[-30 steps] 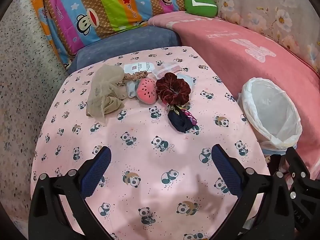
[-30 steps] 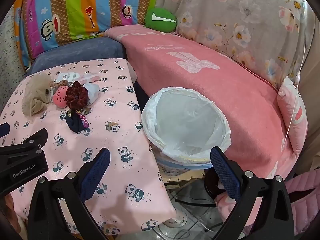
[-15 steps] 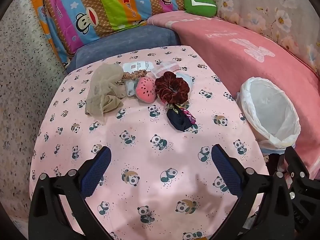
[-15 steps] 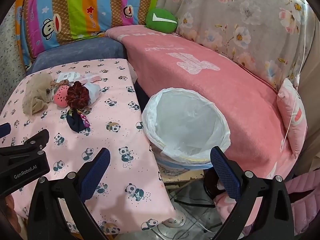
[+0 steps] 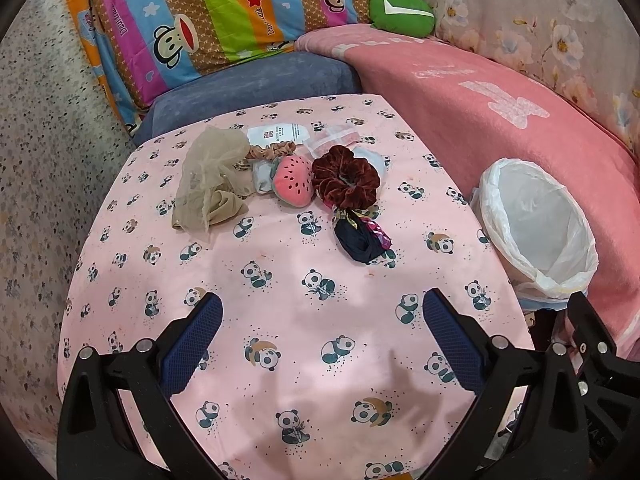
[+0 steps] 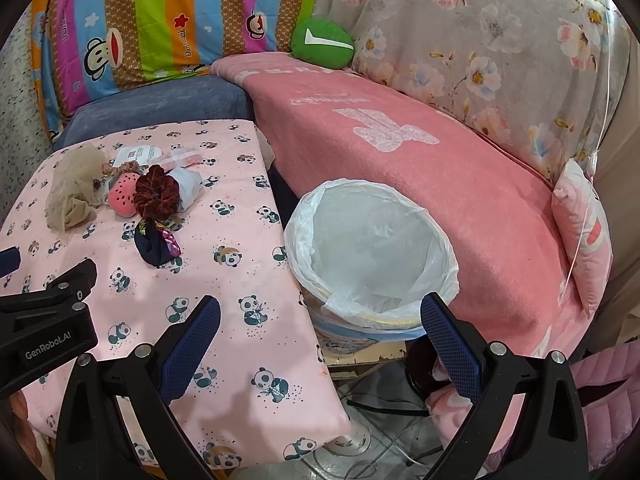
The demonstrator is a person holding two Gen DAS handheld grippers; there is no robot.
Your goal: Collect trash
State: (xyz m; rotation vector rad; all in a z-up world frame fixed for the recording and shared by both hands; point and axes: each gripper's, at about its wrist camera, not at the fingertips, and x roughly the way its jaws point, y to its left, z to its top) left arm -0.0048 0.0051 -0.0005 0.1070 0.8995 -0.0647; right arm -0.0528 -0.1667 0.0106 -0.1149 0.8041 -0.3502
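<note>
Two grippers: both are in view, each held above the near part of the table, and each is empty.
Left gripper (image 5: 320, 340): its blue-padded fingers (image 5: 192, 340) are spread wide apart over bare cloth, well short of the heap of items.
Right gripper (image 6: 320, 340): its fingers are likewise spread wide and grip nothing; it hangs over the table's right edge, with the bin just beyond its right finger.
Table (image 5: 280, 380): covered with a pink cloth printed with pandas; the items lie toward its far side.
Beige mesh cloth (image 5: 212, 176): crumpled at the left end of the heap.
Strawberry plush (image 5: 294, 180): pink with dark seeds, in the middle of the heap, touching the scrunchie on its right.
Maroon velvet scrunchie (image 5: 346, 180): lies partly over a pale blue item (image 6: 188, 186) behind it.
Dark navy bundle (image 5: 360, 240): nearest of the items to the grippers, with a shiny purple and gold wrapper against it; whether the two are tied together is hard to tell.
White labelled packet (image 5: 278, 134): flat at the back of the heap, beside a clear plastic bag (image 5: 334, 138) and a tan scrunchie (image 5: 270, 150).
Trash bin (image 6: 372, 248): stands on the floor just right of the table, lined with a white plastic bag, and looks empty inside.
Sofa (image 6: 420, 168): draped with a pink blanket behind the bin, with a green cushion (image 6: 322, 42) at its back corner.
</note>
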